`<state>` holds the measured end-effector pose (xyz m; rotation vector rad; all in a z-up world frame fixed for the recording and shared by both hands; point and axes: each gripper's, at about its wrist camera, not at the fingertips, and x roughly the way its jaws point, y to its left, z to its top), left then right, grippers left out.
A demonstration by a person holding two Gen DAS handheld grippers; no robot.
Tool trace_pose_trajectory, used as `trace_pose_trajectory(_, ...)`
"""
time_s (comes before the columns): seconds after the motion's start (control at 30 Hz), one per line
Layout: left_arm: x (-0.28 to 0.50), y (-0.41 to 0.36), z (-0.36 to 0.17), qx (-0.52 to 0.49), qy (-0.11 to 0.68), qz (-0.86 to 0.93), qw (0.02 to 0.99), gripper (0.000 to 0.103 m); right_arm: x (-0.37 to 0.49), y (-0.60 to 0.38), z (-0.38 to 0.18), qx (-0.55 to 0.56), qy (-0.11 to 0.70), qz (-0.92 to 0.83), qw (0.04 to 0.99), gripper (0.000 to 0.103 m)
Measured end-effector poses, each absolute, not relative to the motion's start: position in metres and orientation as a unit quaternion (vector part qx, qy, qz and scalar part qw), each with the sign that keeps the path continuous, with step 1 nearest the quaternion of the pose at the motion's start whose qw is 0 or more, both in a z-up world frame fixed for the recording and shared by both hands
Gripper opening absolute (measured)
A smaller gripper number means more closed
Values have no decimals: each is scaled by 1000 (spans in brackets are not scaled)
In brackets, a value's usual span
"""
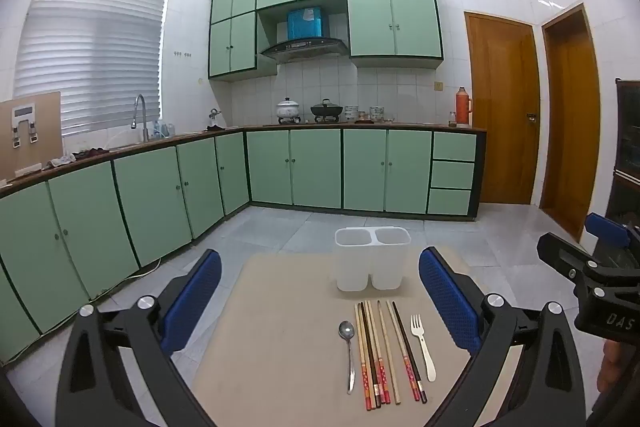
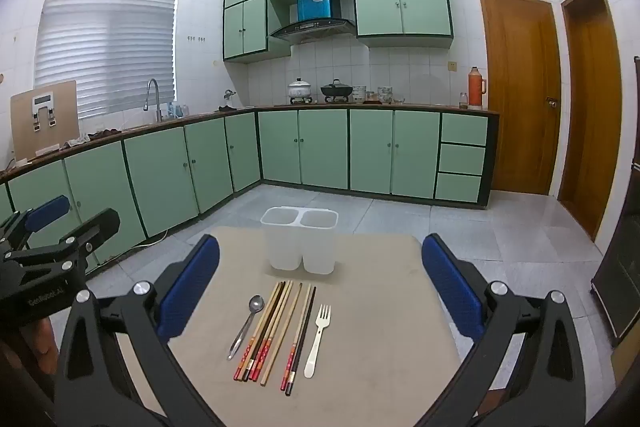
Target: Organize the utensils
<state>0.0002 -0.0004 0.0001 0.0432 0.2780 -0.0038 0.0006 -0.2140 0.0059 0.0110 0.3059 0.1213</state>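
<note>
A translucent white two-compartment utensil holder [image 1: 372, 259] [image 2: 300, 241] stands upright at the far end of a beige table [image 1: 280, 327] [image 2: 380, 327]. In front of it lie in a row a metal spoon [image 1: 349, 351] [image 2: 247, 323], several chopsticks [image 1: 384, 351] [image 2: 276, 331] and a white plastic fork [image 1: 423, 345] [image 2: 318, 337]. My left gripper [image 1: 320, 297] is open and empty above the table's near left. My right gripper [image 2: 320, 283] is open and empty above the near side. Each gripper shows at the edge of the other's view.
The table stands in a kitchen with green cabinets [image 1: 312, 167] along the left and far walls, a sink faucet [image 1: 138, 115], pots on a stove [image 1: 308, 109], an orange thermos [image 1: 463, 105] and wooden doors [image 1: 504, 107] at right. Grey tile floor surrounds the table.
</note>
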Motion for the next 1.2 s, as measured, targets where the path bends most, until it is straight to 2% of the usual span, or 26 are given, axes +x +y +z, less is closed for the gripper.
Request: trace_pose_trajectory(1.2,12,4,-11,17,148,7,989,97,10,-214,-2,9,158,60,986,98)
